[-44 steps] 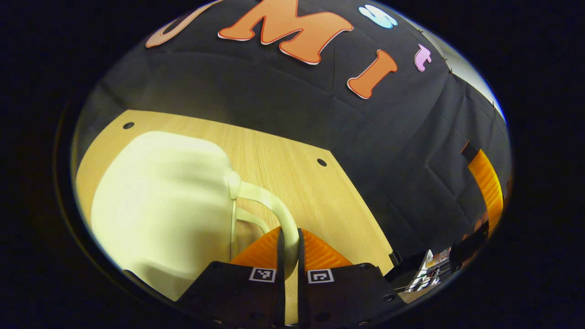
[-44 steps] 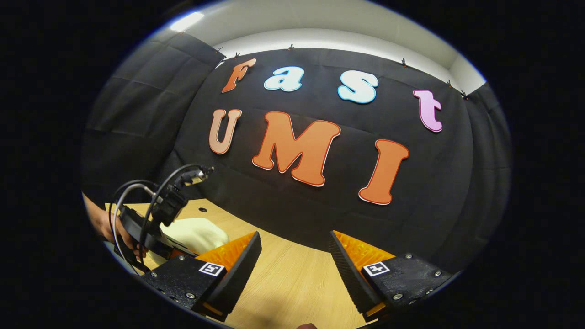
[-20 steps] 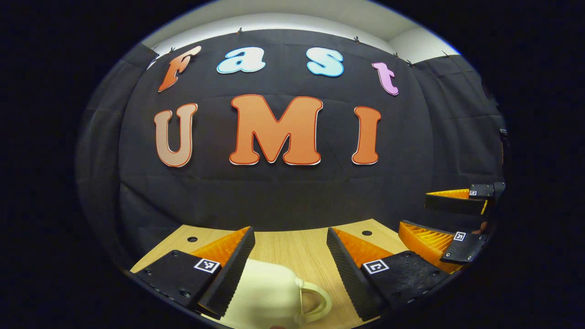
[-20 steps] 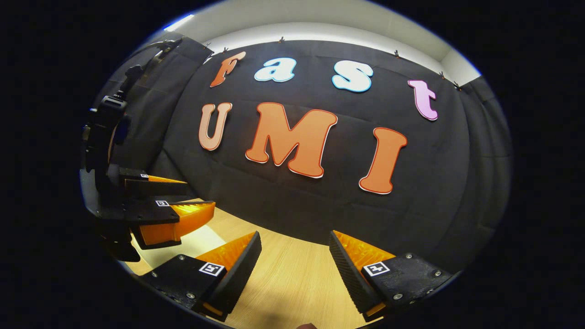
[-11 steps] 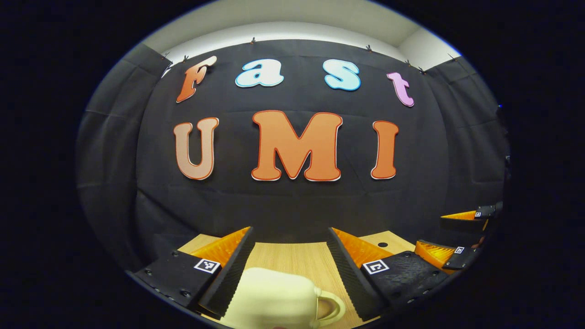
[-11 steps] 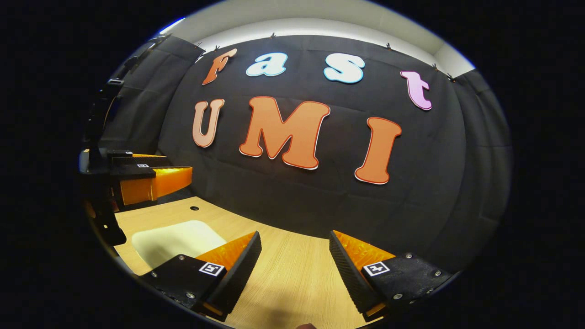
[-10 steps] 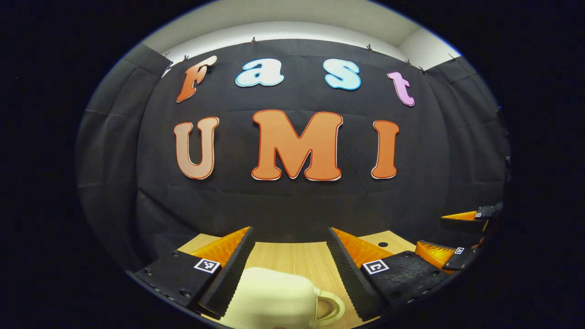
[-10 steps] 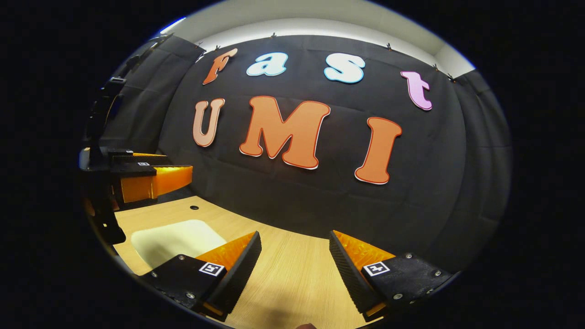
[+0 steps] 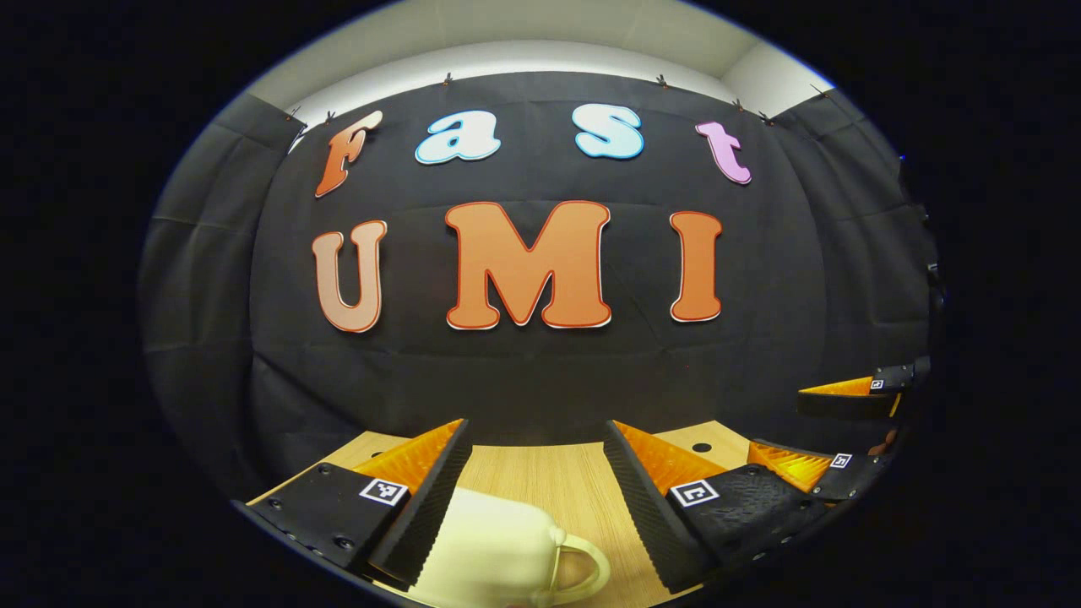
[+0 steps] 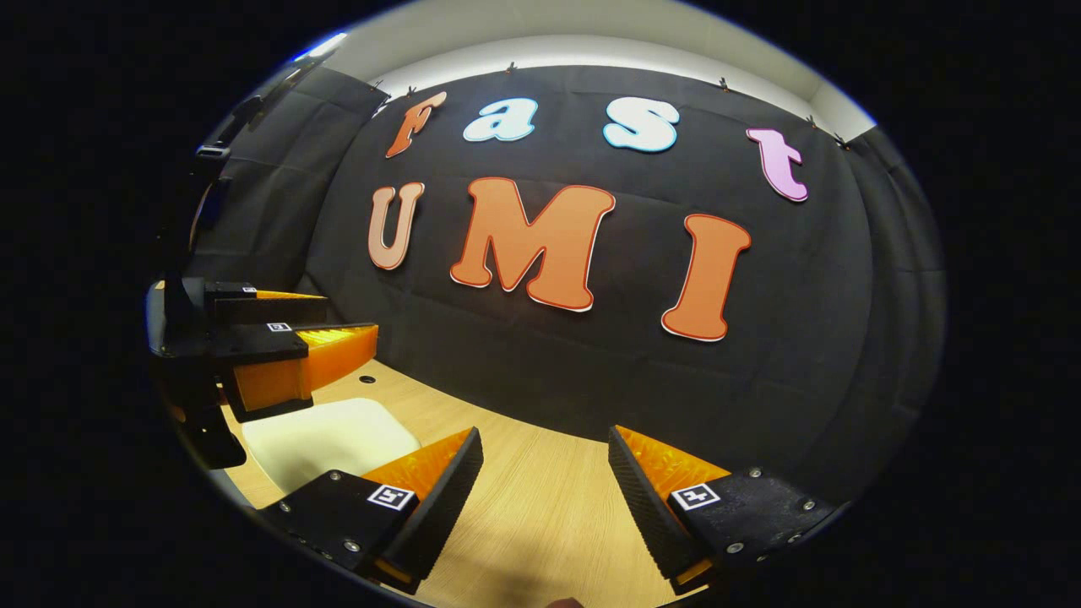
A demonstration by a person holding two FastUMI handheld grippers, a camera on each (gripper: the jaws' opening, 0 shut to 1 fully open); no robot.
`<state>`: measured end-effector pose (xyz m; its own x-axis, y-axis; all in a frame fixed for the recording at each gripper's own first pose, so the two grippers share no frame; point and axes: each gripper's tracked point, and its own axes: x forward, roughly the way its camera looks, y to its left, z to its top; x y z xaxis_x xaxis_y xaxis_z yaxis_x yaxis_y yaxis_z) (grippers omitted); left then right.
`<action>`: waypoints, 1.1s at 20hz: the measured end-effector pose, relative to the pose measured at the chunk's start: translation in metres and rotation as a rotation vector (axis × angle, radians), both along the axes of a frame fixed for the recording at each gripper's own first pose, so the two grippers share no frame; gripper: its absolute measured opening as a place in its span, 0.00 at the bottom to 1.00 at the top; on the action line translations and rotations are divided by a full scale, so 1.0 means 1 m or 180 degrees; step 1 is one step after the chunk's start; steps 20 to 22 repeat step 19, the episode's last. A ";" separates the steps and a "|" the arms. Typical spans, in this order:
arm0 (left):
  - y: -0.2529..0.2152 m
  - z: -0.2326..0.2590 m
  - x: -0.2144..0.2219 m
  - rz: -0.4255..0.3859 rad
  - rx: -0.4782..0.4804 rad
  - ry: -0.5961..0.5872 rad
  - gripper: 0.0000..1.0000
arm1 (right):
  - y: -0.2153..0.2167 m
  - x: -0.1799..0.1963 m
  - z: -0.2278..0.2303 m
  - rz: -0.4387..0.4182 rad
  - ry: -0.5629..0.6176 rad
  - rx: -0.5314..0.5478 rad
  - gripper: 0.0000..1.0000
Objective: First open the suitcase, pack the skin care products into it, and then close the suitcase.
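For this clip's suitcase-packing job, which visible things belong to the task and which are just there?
Belongs to the job:
- cream suitcase, closed, lying on the table
- its handle
- left gripper, open, above the suitcase
- right gripper, open, over bare wood

Just there:
- wooden table
- black cloth wall

A light wooden table (image 9: pixel 540 477) spreads below and ahead of the fingers, its grain running away from them. A small dark round hole (image 9: pixel 701 447) sits in the tabletop beyond the right finger in the left gripper view. Black cloth wall (image 10: pixel 591 380) rises behind the far edge.
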<state>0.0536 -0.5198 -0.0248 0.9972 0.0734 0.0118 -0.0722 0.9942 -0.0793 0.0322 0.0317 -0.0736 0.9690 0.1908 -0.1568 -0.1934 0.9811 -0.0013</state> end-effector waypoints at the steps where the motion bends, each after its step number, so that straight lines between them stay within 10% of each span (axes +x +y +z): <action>1: 0.001 -0.001 -0.002 0.0051 0.0011 0.0006 0.95 | 0.000 0.000 0.000 0.0046 -0.0012 0.0019 0.95; 11: -0.013 -0.008 -0.036 0.0332 0.0285 0.0138 0.97 | 0.018 -0.009 0.004 0.0448 -0.0140 0.0182 0.95; 22: -0.017 -0.001 -0.036 0.0205 0.0242 0.0045 0.95 | 0.008 -0.011 0.014 0.0313 -0.0211 0.0154 0.95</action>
